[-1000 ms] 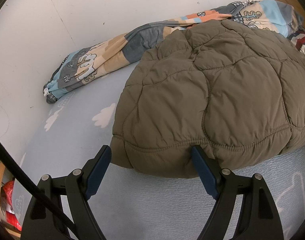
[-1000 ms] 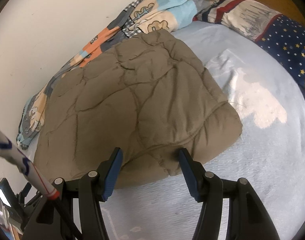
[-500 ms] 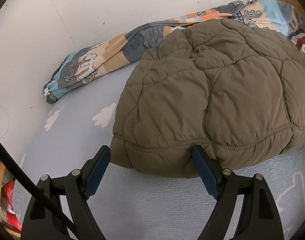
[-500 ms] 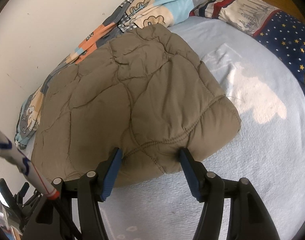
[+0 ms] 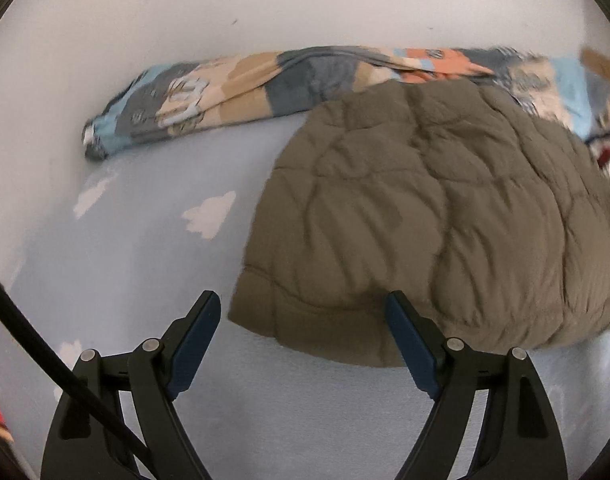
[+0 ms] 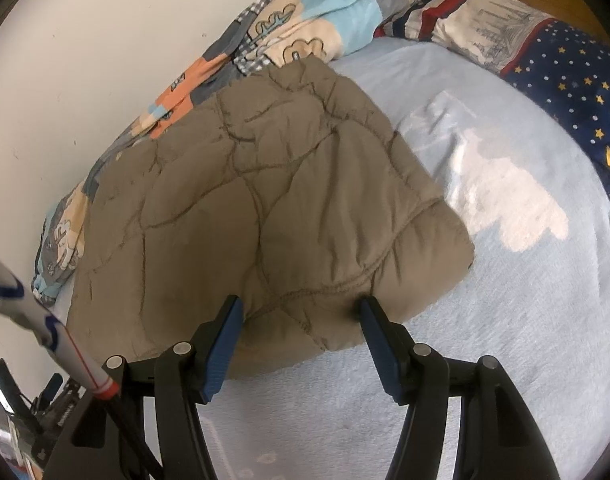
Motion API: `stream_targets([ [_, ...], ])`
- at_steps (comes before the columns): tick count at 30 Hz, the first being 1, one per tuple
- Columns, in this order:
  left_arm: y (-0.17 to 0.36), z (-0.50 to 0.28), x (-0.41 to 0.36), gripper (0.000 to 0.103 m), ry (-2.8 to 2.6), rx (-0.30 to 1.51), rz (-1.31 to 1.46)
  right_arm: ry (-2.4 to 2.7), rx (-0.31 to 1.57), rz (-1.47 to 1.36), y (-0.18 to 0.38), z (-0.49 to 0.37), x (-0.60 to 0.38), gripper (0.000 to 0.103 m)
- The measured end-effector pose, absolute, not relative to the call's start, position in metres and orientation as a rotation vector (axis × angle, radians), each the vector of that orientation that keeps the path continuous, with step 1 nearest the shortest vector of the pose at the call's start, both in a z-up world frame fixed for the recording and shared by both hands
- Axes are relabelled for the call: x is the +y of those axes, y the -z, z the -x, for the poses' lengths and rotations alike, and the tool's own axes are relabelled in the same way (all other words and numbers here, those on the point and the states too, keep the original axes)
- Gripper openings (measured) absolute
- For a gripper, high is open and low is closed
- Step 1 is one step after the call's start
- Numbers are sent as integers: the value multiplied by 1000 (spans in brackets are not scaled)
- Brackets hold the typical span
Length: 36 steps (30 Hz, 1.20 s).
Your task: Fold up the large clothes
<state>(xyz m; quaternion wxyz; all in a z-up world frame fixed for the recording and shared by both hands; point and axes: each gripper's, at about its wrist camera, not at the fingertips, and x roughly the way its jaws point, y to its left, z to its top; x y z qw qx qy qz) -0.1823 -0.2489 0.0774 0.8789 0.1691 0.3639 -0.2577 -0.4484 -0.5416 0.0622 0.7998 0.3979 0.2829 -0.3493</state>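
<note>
Olive quilted jacket [image 5: 433, 216] lies folded on my bedsheet [image 6: 525, 300]; both tongs, left gripper [image 5: 303, 312] and right gripper [image 6: 299, 312], gape wide at its hem. Only the right view shows a starry pillow [image 6: 573, 80] beyond it.

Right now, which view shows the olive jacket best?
The right wrist view: the jacket is sharp and shows its near hem and right-hand corner. The left wrist view is motion-blurred, with the jacket cut off at the right edge.
</note>
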Motion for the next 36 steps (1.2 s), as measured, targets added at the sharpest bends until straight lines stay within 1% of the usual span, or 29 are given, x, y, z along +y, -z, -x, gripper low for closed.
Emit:
stream_targets([
  [5,-53,152,-233,87,541,951,-225,745,647,-913,-50,450,-549,65],
  [9,-59,143,-223,87,567,1009,-143,735,636,-959,-47,454,-552,66],
  [14,-60,121,-194,87,620,1126,122,755,586,-982,-55,466,-556,66],
  [18,-44,107,-171,87,621,1237,328,773,546,-1043,-55,478,-561,67],
  [21,-32,102,-160,87,623,1308,450,775,514,-1108,-51,485,-564,69],
  [24,-29,102,-157,87,635,1325,491,783,480,-1168,-48,495,-565,70],
  [26,-30,104,-156,87,647,1322,496,784,452,-1214,-46,501,-566,73],
  [36,-33,100,-167,87,675,1312,471,771,357,-1355,-36,519,-571,78],
])
